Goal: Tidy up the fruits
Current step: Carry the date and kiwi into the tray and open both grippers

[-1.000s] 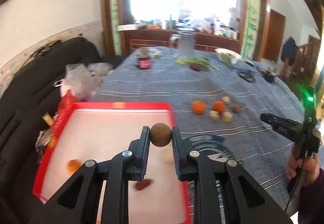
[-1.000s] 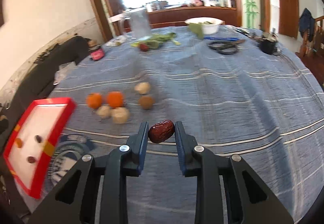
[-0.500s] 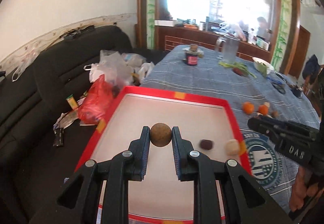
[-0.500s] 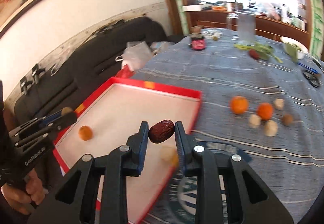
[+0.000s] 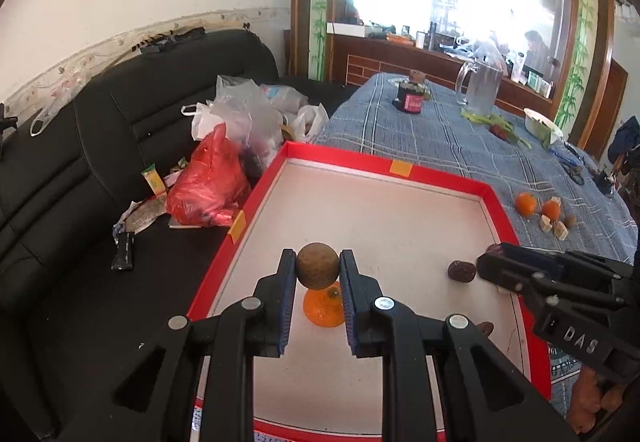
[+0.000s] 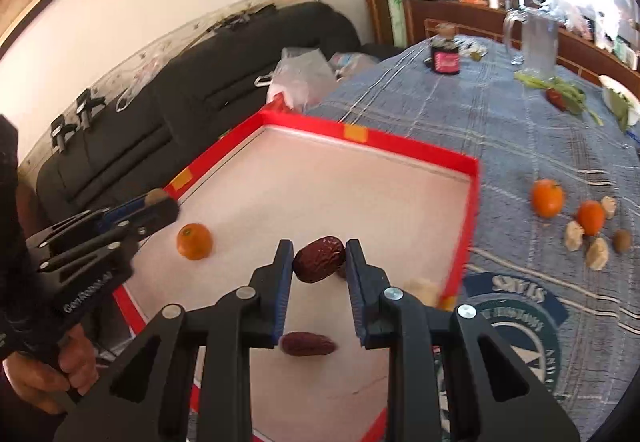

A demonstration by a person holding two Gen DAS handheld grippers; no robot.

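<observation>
The left gripper (image 5: 318, 274) has its jaws pinching one round brown fruit (image 5: 317, 271), held above the near left part of the red tray (image 5: 440, 180). The right gripper (image 6: 319, 264) has its jaws pinching one wrinkled dark red date (image 6: 319, 264), held over the tray's near right part. Each tool points forward and slightly down over the tray, gripped by a hand (image 6: 52, 370) at its handle; the two come in from opposite sides and stand well apart.

Inside the tray lie one orange (image 6: 194, 241), directly under the left jaws, and two loose dates (image 6: 307, 344), one below the right jaws and one just ahead of the right gripper's tip in the left view. A pale lump (image 6: 424, 290) sits by the tray's right wall. The white floor beyond the grippers is bare up to the far rim.

The tray's left rim overhangs the edge of the worktop (image 6: 500, 130) beside a black sofa (image 5: 80, 162), where one red bag (image 5: 208, 182) and several clear bags rest. To the right of the tray, on the blue checked cloth, lie two more oranges (image 6: 547, 197), three pale chunks (image 6: 597, 253) and one small brown fruit (image 6: 622, 240), close together. Farther back stand one dark jar (image 5: 411, 98) and one glass jug (image 5: 480, 88), with greens and a white bowl (image 5: 540, 124) near the far edge.
</observation>
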